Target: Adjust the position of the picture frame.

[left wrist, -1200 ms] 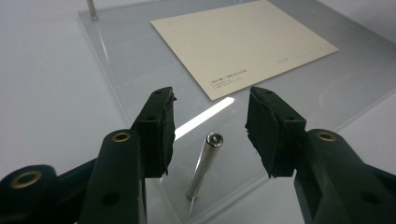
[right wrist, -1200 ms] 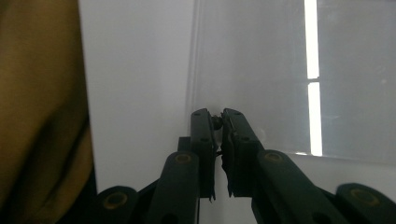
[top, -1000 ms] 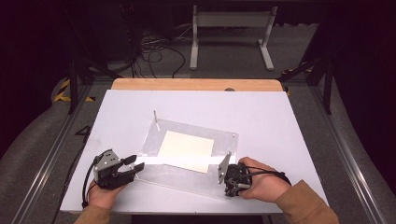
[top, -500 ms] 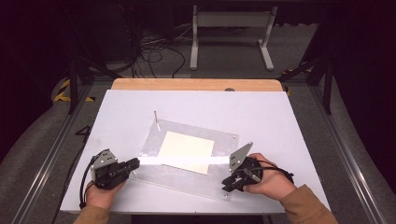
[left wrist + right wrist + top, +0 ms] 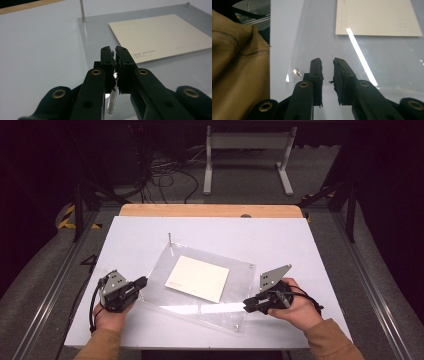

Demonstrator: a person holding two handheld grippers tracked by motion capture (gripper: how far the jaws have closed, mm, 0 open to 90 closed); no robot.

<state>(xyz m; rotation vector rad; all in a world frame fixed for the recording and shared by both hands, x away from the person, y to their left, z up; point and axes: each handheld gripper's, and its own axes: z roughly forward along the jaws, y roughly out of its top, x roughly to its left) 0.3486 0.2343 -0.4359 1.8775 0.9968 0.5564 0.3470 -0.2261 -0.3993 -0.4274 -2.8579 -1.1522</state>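
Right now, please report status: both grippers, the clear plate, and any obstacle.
Left gripper shut on metal pin at clear plate near-left corner. Right gripper open, over plate's right edge. Cream card lies on plate. Nothing blocking.

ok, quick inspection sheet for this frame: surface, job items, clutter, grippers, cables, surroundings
Surface: white table top, wooden strip along its far edge.
Job's things: clear acrylic plate lying flat, cream card on or under it; upright metal pin at the far-left corner, small stud at another.
Clutter: nothing seen.
Grippers: left gripper shut on a metal pin at the plate's near-left corner; right gripper open over the plate's edge.
Cables: each gripper's own; loose tangle on the floor beyond.
Surroundings: dark room, white stand, rails either side.
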